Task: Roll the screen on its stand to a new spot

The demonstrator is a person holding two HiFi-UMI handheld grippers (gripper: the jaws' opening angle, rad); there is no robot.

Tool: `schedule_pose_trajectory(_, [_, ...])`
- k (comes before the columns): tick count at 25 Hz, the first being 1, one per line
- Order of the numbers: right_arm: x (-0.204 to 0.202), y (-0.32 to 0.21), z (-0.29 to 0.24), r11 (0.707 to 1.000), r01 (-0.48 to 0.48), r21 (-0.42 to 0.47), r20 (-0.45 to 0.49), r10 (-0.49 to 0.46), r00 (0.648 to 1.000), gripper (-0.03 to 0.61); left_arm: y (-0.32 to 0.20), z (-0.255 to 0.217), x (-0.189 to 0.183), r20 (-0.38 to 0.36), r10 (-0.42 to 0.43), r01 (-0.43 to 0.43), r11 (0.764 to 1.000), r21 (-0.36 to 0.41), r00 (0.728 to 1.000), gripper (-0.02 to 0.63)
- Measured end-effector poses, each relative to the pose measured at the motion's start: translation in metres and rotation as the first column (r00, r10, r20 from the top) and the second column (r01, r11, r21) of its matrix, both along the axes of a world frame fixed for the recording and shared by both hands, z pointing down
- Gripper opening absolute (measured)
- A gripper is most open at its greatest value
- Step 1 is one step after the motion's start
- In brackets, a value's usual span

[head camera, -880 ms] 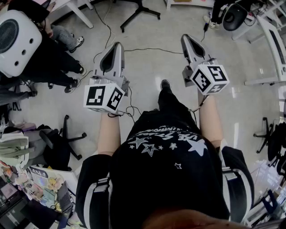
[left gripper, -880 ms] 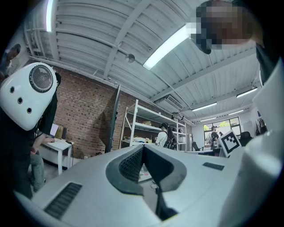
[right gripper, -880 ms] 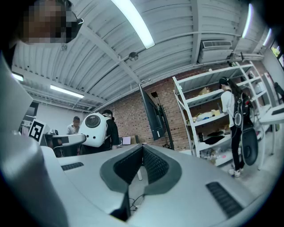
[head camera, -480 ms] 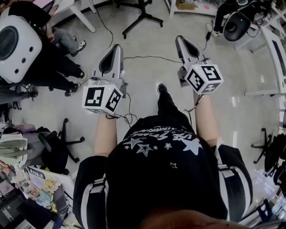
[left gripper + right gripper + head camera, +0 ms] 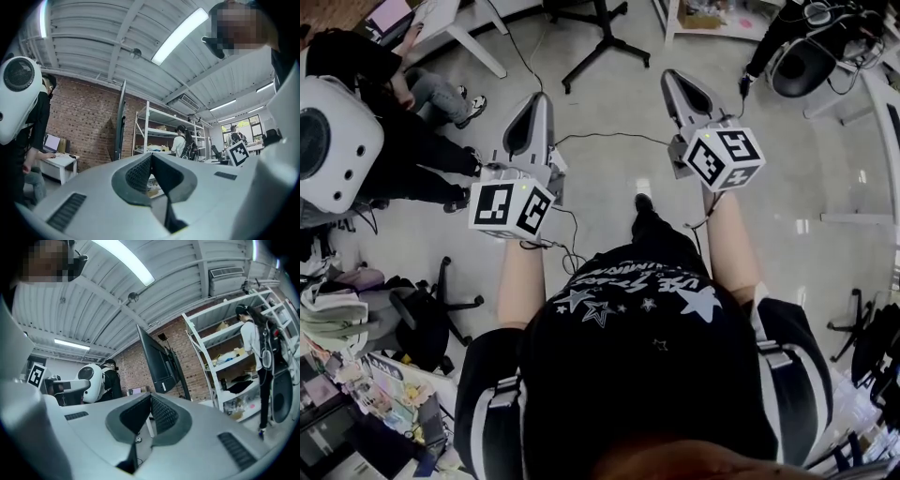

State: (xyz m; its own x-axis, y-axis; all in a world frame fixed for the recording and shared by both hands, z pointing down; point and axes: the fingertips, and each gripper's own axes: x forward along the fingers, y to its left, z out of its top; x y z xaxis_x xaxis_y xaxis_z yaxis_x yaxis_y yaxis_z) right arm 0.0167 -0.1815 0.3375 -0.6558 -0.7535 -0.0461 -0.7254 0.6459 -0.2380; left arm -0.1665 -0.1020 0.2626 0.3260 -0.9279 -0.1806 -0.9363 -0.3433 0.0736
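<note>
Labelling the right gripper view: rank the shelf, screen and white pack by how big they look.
1. shelf
2. screen
3. white pack
Distances differ, so this is apparent size only.

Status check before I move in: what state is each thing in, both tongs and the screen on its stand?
Left tongs: shut, empty.
Right tongs: shut, empty.
Screen: upright on its stand, face dark, apart from both tongs, not gripped.
Stand base: legs spread on the floor, ahead between the two tongs.
</note>
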Motion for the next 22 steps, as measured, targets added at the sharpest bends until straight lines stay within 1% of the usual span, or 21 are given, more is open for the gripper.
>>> schedule_pose_trajectory(6, [0.003, -0.061, -0.004, 0.999, 0.044, -0.009, 0.002, -0.044, 0.999, 0.008, -0.058, -0.007, 0.011, -0.006, -0.029, 0.029, 1.000, -0.002, 1.000, 0.011])
schedule_pose_trajectory(12, [-0.002, -0.106, -0.002, 0.991, 0.137, -0.008, 0.013, -0.136, 0.991, 0.008, -0.099, -0.006, 0.015, -0.010, -0.092, 0.092, 0.996, 0.002, 0.996, 0.011])
schedule_pose_trajectory(17, [-0.008, -0.131, 0.007, 0.980, 0.199, -0.016, 0.006, -0.199, 0.980, 0.008, -0.119, 0.001, 0.024, -0.004, -0.137, 0.137, 0.990, -0.007, 0.991, 0.011])
schedule_pose_trajectory(20, [-0.007, -0.139, 0.014, 0.977, 0.212, -0.032, 0.027, -0.211, 0.977, 0.008, -0.123, 0.008, 0.032, 0.022, -0.148, 0.149, 0.989, -0.020, 0.989, 0.011])
schedule_pose_trajectory(22, [-0.009, -0.142, 0.017, 0.974, 0.225, -0.041, 0.038, -0.223, 0.974, 0.008, -0.124, 0.008, 0.033, 0.046, -0.169, 0.170, 0.985, -0.015, 0.985, 0.011])
